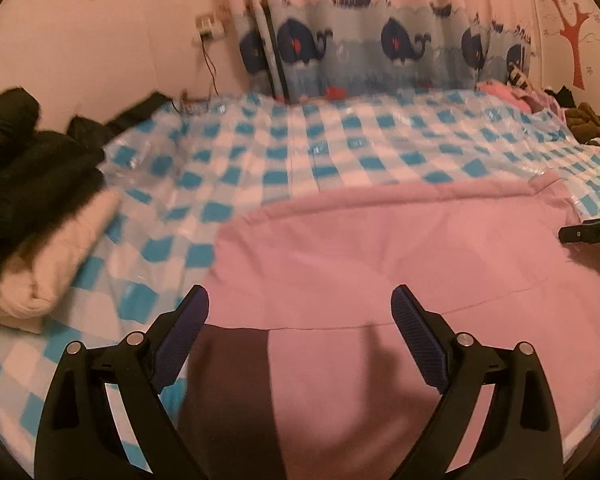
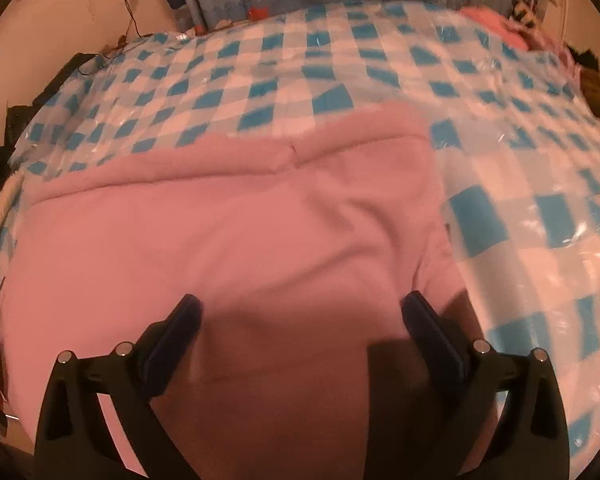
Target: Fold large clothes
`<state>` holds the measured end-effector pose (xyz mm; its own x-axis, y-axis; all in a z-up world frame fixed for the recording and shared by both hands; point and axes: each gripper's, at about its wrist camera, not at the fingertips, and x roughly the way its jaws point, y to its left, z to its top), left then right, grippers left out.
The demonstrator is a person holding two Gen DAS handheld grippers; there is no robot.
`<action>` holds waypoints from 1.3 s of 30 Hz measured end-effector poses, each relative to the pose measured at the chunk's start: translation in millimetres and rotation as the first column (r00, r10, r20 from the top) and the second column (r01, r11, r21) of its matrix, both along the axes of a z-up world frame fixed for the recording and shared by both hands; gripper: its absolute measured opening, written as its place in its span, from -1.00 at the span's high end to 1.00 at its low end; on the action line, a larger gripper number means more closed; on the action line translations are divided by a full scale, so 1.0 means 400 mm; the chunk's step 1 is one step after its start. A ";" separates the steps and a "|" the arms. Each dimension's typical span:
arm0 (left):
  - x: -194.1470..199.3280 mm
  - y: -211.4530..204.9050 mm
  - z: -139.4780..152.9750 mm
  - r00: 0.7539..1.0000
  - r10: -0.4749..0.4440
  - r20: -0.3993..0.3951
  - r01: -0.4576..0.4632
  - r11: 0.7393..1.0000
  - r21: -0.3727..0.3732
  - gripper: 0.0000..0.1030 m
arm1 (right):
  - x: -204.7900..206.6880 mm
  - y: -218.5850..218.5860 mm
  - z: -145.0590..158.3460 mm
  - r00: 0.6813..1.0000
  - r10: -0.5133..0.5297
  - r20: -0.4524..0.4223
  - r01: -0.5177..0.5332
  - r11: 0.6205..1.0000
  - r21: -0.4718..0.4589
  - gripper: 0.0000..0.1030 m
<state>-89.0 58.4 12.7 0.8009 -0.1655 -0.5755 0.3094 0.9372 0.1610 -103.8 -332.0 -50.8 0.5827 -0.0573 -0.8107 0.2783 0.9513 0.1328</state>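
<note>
Risk I see: slick plastic over the checked bed (image 1: 340, 148) letting the pink garment (image 1: 380, 248) slide when pulled. It fills the lower centre of both frames. My left gripper (image 1: 300, 312) and right gripper (image 2: 300, 320) hover fingers apart, holding nothing.

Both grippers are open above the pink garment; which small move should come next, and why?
Probably lower the open right gripper onto the near right edge of the flat pink fleece garment and close. The left gripper also holds nothing, so no fold can start before an edge is gripped.
</note>
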 end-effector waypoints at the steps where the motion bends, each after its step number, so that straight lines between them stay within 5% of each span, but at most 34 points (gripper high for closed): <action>1: -0.016 0.006 0.007 1.000 0.006 0.009 -0.006 1.000 -0.004 -0.72 | -0.028 0.026 0.027 0.999 0.010 0.042 -0.010 1.000 0.006 -0.89; 6: -0.071 0.042 0.017 0.999 0.030 -0.024 -0.031 0.999 -0.030 -0.72 | -0.117 0.189 0.111 0.976 0.136 0.172 -0.135 0.991 -0.022 -0.89; 10: -0.090 0.053 0.026 0.999 0.026 -0.018 -0.027 1.000 -0.012 -0.72 | -0.070 0.283 -0.034 0.983 0.185 -0.008 -0.185 0.982 -0.030 -0.90; 12: -0.098 0.067 0.034 1.000 0.024 -0.013 -0.025 0.999 -0.033 -0.72 | -0.068 0.297 -0.079 0.983 0.183 0.028 -0.181 0.981 -0.075 -0.90; 33: -0.137 0.102 0.088 0.997 0.039 0.066 -0.038 0.999 -0.010 -0.72 | -0.103 0.311 -0.040 0.992 0.116 0.039 -0.115 0.993 -0.029 -0.89; 36: -0.134 0.096 0.084 0.998 0.040 0.055 -0.040 0.999 -0.002 -0.72 | -0.143 0.334 0.022 0.972 0.146 0.183 -0.149 0.989 -0.002 -0.89; 39: -0.135 0.088 0.084 0.999 0.030 0.042 -0.030 1.000 -0.006 -0.72 | -0.153 0.389 0.038 0.950 0.224 0.217 -0.218 0.975 -0.052 -0.89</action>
